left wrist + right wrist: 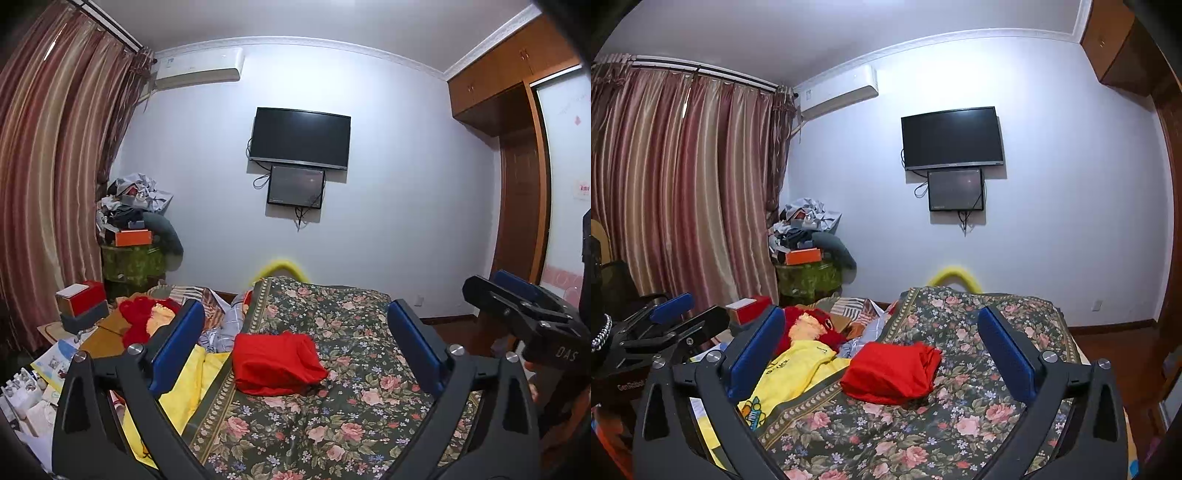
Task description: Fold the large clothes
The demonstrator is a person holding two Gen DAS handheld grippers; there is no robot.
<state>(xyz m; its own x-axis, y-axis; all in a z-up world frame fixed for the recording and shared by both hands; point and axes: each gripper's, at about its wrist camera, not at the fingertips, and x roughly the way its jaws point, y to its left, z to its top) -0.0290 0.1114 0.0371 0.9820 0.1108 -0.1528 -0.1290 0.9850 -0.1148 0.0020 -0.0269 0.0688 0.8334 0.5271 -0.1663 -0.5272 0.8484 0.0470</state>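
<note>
Both sets of fingers stand spread wide with nothing between them: the left gripper [295, 347] and the right gripper [882, 350] each hang above the near end of the bed, blue pads apart, framing the same bundle. That bundle is the red garment [277, 363], already folded into a thick, slightly lumpy packet and lying free on the floral bedspread [351, 417], roughly at the centre of the bed; neither gripper touches it. From the left wrist view the right gripper shows at three o'clock, level with its partner. I would judge that the red piece is finished and released, and that the step in hand is choosing the next item. The likely candidate is the yellow garment [798, 373], crumpled at about nine o'clock of the red packet, half off the edge of the bedspread, with a red fluffy thing [812, 325] beyond it at eleven o'clock. Taking it up calls for finding two corners or shoulders, one per gripper, and lifting it clear so it can be spread flat. As for containers, an orange box [135, 236] sits closed on the far cluttered stand; its contents cannot be seen.
</note>
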